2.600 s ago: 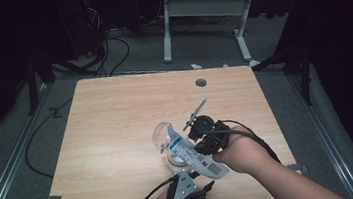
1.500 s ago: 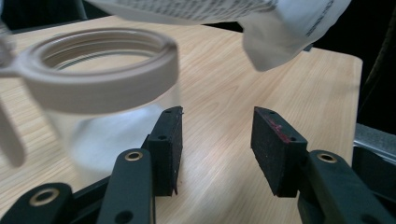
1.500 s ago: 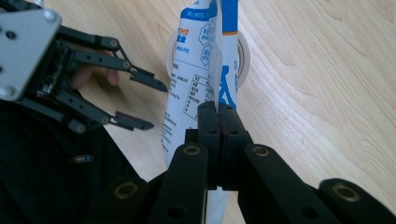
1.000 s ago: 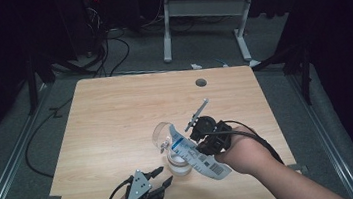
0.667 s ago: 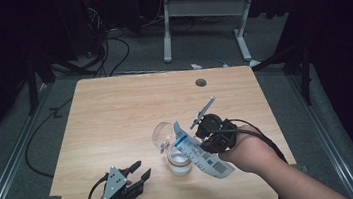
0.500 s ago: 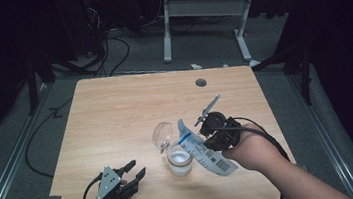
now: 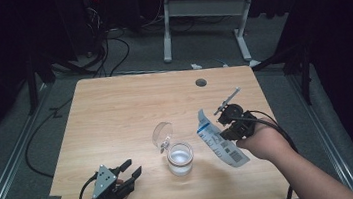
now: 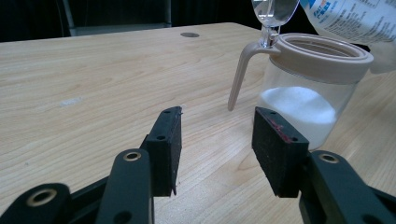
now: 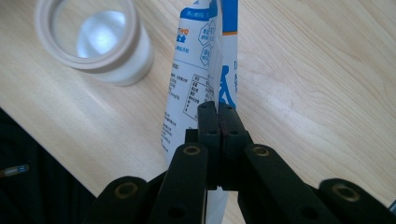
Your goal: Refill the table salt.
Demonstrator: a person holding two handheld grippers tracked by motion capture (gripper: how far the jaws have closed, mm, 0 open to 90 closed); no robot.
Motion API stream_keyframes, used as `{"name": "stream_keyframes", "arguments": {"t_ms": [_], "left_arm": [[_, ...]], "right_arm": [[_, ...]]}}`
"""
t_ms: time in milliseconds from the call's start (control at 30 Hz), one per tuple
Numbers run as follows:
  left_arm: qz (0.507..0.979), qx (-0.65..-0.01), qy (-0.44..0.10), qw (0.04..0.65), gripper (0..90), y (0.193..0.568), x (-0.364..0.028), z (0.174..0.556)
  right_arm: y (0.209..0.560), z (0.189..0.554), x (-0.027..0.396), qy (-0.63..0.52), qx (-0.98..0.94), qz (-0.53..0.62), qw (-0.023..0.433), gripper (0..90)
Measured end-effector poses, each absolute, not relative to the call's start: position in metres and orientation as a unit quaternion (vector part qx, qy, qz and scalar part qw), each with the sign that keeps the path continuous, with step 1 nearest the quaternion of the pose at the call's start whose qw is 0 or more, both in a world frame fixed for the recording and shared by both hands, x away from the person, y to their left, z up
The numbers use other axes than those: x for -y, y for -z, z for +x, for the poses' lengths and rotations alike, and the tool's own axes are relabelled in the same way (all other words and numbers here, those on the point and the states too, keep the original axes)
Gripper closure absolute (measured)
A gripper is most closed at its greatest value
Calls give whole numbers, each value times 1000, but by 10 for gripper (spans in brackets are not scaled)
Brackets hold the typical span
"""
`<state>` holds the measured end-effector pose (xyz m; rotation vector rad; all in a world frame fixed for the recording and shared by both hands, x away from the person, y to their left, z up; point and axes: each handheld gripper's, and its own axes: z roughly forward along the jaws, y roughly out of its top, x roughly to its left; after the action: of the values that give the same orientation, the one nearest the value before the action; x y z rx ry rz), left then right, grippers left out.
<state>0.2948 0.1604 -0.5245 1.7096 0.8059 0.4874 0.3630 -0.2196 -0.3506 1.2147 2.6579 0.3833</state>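
A clear jar [image 7: 179,158] with a beige rim stands in the near middle of the wooden table [image 7: 115,111], its clear lid [image 7: 162,133] flipped up and white powder inside. To its right, my right gripper [image 7: 226,133] is shut on a white and blue packet [image 7: 217,139] that hangs tilted beside the jar. In the right gripper view the jaws [image 9: 218,114] pinch the packet [image 9: 210,60], with the jar [image 9: 93,37] at upper left. My left gripper [image 7: 132,167] is open near the front edge, left of the jar. Its jaws [image 8: 217,126] hold nothing; the jar [image 8: 308,79] stands just beyond them.
A small round hole [image 7: 201,82] sits at the far side of the tabletop. Another table's metal legs [image 7: 166,25] and cables [image 7: 110,62] lie on the floor beyond. The table's front edge runs just below my left gripper.
My left gripper has moved left along the front edge, away from the jar. My right gripper has carried the packet right and a little down, off the jar's mouth.
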Motion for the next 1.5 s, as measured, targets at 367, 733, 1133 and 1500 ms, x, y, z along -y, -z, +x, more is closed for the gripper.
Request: {"name": "stream_keyframes", "arguments": {"t_ms": [367,733,1133,1500], "left_arm": [[725,-345,-204,561,526,525,-161,295],[721,-348,-203,564,524,525,-163,296],[721,-350,-200,563,524,524,-164,296],[720,-353,-204,562,522,523,-166,297]], "right_arm": [[371,379,246,-114,-884,444,98,900],[392,395,261,-103,-875,463,99,900],[393,397,259,-103,-874,463,104,900],[383,381,259,-173,-852,472,146,900]]}}
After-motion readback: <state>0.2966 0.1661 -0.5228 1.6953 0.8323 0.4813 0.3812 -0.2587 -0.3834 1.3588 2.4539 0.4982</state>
